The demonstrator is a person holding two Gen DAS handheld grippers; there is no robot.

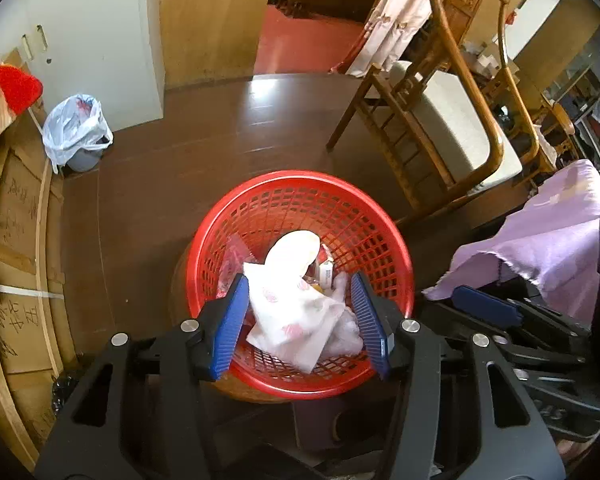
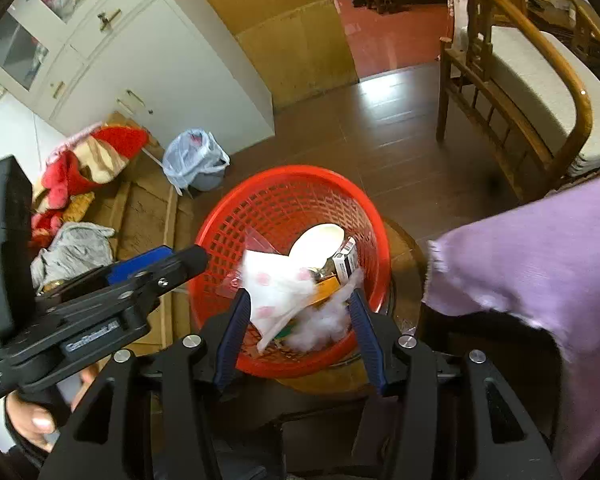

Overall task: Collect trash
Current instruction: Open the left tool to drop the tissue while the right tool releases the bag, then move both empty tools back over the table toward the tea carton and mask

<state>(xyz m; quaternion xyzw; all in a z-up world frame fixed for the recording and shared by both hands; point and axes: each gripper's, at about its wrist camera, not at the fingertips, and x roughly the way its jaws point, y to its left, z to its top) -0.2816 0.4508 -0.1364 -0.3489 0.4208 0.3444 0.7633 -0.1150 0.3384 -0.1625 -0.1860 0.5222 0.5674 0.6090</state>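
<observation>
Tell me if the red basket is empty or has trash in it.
Has trash. The red basket holds a patterned white wrapper, a small box and white fluff, covering most of its bottom.

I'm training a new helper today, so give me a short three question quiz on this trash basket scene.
1. True or false: the red basket already holds trash.
2. Which item lies in the basket? A) white napkin with pink prints B) glass bottle C) banana peel
3. Fill in: the bin lined with a white bag stands on the floor beside the white ____.

Key: 1 true. 2 A. 3 cabinet. Both the left gripper and the right gripper are open over the basket, holding nothing.
</observation>
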